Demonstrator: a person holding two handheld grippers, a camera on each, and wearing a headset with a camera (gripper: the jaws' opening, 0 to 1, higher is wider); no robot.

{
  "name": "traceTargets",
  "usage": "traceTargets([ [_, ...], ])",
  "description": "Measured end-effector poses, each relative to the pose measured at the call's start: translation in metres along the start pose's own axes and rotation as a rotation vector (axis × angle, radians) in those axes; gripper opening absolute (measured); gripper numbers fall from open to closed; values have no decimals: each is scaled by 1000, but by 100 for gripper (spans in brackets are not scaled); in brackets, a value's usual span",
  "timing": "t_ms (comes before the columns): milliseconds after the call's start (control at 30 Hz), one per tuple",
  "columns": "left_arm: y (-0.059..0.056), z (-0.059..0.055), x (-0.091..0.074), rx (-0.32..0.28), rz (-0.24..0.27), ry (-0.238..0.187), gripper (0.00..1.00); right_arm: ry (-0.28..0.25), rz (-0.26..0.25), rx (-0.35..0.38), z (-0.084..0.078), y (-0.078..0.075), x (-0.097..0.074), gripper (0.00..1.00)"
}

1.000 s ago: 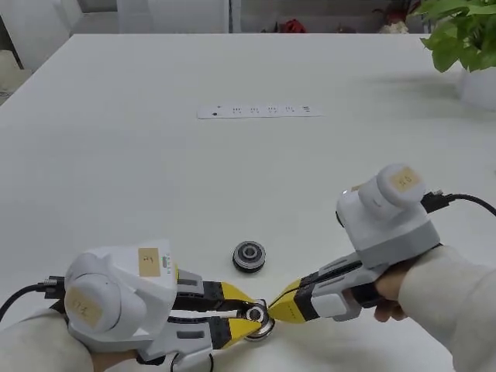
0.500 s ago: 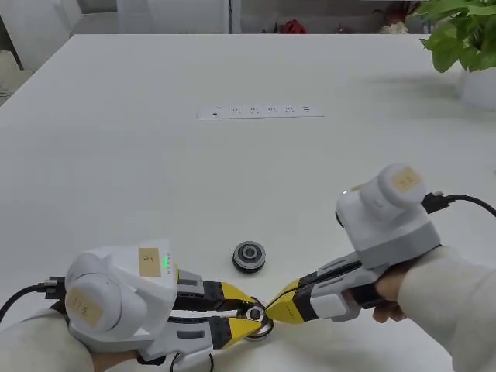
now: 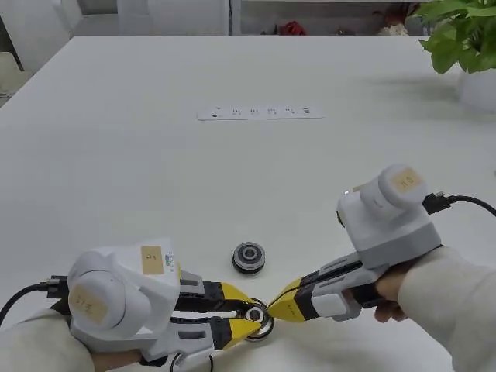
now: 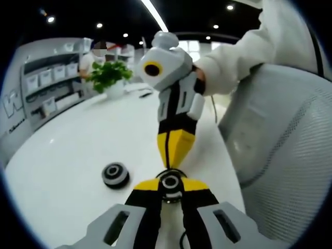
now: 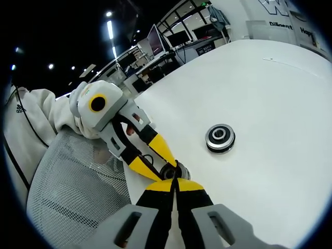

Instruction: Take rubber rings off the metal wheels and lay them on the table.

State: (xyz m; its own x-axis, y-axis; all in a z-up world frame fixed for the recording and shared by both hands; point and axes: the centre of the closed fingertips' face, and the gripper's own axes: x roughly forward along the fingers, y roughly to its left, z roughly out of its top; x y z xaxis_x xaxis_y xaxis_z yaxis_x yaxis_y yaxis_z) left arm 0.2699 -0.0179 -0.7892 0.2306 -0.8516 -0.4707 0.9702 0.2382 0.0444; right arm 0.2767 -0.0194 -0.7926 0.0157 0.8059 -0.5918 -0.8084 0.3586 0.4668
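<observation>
Metal wheel (image 3: pixel 256 315) partly hidden between left gripper (image 3: pixel 252 315) jaws

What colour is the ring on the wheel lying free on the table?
Black ring; clearest in the right gripper view.

In the head view the white table (image 3: pixel 155 170) is being lit brightly and evenly from above. Soft, pale shadows are being cast under the far wheel (image 3: pixel 249 257) and to the left of the plant pot (image 3: pixel 479 87) at the far right. A small shine is being given off by the near wheel (image 3: pixel 256 315). In both gripper views everything is being bent round at the edges. Ceiling lights (image 4: pixel 98 25) are being shown as bright dots on a dark ceiling, and the table is being washed out to plain white. The far shelves (image 4: pixel 49 85) are being blurred a little.
</observation>
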Motion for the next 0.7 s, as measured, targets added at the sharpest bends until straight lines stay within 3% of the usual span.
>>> traceTargets([
  [167,-3,7,-4,-2,-23,-11,26,0,-3,6,0,0,0,0],
  [467,5,31,-24,13,4,-63,38,-26,-7,19,5,1,-6,0],
  [533,4,34,-29,15,-13,-60,41,-27,-7,18,5,1,-6,0],
  [567,-3,36,-31,-21,-56,-56,43,-27,-6,18,5,2,-6,0],
  [700,-1,45,-41,24,-43,-64,49,-31,-3,21,6,3,-6,0],
])
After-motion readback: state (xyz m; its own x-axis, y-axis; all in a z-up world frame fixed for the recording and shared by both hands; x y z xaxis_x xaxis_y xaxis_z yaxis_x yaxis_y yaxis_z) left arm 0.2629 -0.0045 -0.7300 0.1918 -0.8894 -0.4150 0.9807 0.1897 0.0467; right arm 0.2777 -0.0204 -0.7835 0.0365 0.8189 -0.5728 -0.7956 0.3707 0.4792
